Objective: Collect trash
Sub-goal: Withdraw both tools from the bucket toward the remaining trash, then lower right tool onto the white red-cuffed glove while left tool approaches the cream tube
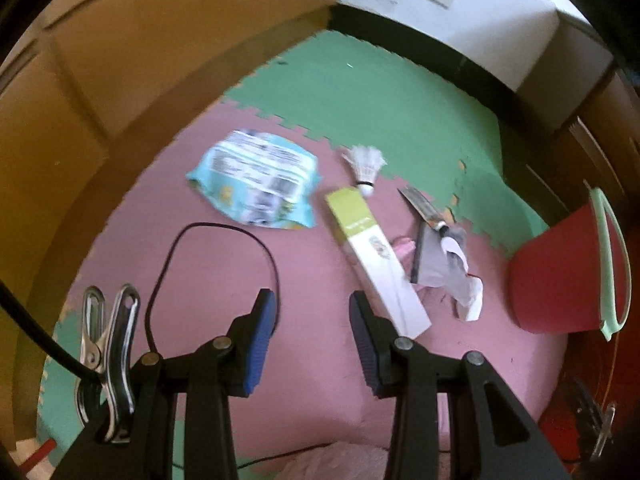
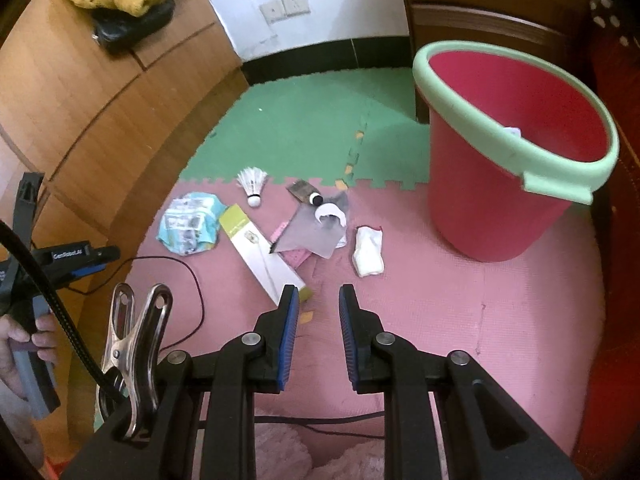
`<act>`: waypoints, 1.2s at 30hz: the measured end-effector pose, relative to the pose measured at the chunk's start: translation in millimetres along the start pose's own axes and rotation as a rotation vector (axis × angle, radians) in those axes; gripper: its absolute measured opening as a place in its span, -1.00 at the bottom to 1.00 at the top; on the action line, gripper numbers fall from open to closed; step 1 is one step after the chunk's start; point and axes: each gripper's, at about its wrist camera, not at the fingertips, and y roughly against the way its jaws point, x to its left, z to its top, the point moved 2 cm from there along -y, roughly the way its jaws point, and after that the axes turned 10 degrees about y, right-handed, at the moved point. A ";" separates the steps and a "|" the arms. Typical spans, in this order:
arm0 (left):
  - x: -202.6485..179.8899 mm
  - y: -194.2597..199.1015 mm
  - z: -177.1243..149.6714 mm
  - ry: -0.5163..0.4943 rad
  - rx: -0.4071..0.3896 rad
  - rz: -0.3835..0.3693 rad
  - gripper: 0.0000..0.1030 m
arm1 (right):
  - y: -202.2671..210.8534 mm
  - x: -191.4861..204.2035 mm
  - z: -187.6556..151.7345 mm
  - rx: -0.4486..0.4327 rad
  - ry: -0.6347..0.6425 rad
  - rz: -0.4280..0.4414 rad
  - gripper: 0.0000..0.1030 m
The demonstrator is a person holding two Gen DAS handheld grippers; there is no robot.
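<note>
Pink mat (image 2: 460, 300) bears red bucket (image 2: 500, 208) (white scrap (image 2: 513, 132) inside).

Red bucket (image 2: 500, 200) with mint-green rim, pink and green mat (image 2: 460, 312), blue-padded fingers (image 2: 290, 336).

A red bucket (image 2: 508, 184) with a pale green rim stands upright on the pink mat. Left of it the trash lies scattered: a crumpled white tissue (image 2: 369, 251), a grey paper piece (image 2: 310, 232), a long white and green box (image 2: 262, 254), a white shuttlecock (image 2: 252, 184) and a light blue wrapper (image 2: 188, 224).
</note>
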 end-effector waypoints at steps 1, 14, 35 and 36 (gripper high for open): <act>-6.5 -6.8 0.5 -0.008 0.006 -0.003 -0.22 | -7.6 -1.9 1.9 0.009 0.000 -0.001 -0.58; -56.0 -126.7 17.7 0.044 0.150 0.014 -0.10 | -96.0 -22.5 14.9 0.109 0.005 -0.011 -0.47; -122.7 -188.3 38.1 -0.037 0.238 -0.018 0.05 | -195.9 -63.8 21.9 0.269 -0.020 -0.020 -0.43; -127.8 -191.4 37.8 -0.054 0.241 -0.016 0.05 | -201.1 -64.4 22.9 0.271 -0.016 -0.019 -0.43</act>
